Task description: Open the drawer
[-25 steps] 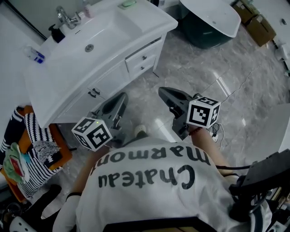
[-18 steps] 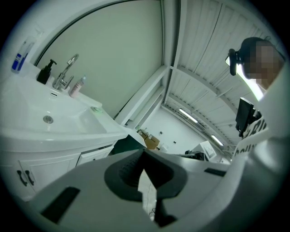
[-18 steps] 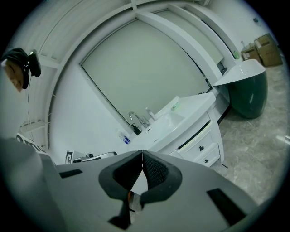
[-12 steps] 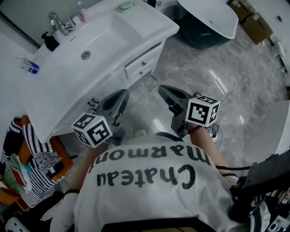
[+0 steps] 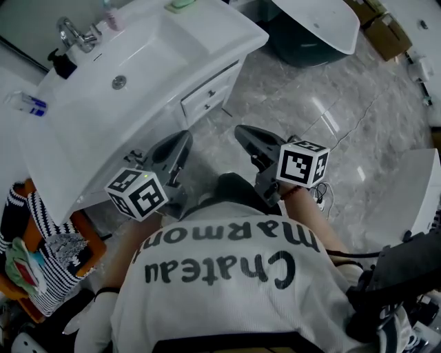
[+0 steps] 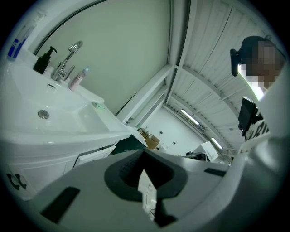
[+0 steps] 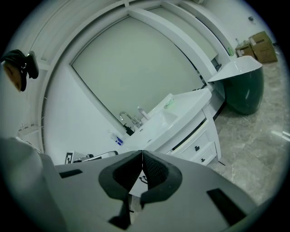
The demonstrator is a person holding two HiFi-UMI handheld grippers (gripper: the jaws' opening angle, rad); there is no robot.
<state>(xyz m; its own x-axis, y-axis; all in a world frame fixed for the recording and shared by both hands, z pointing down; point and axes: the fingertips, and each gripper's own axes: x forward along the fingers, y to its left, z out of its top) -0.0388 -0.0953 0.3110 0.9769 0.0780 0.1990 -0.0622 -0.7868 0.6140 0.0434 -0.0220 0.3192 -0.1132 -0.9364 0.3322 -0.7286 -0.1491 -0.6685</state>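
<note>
The white vanity has two small drawers, one above the other, with dark handles, at its right end; the right gripper view shows these drawers too. My left gripper is shut and empty, held low in front of the cabinet doors, left of the drawers. Its jaws meet at the tips. My right gripper is shut on nothing, a short way in front of and below the drawers, not touching them. In its own view the right gripper points at the vanity's front.
On the sink top stand a faucet, a black soap bottle and a green dish. A dark green pedestal with a white top stands at the right, cardboard boxes beyond. A striped bag is at left.
Both grippers have edged closer to the vanity front, a little lower. Both stay shut and empty.
</note>
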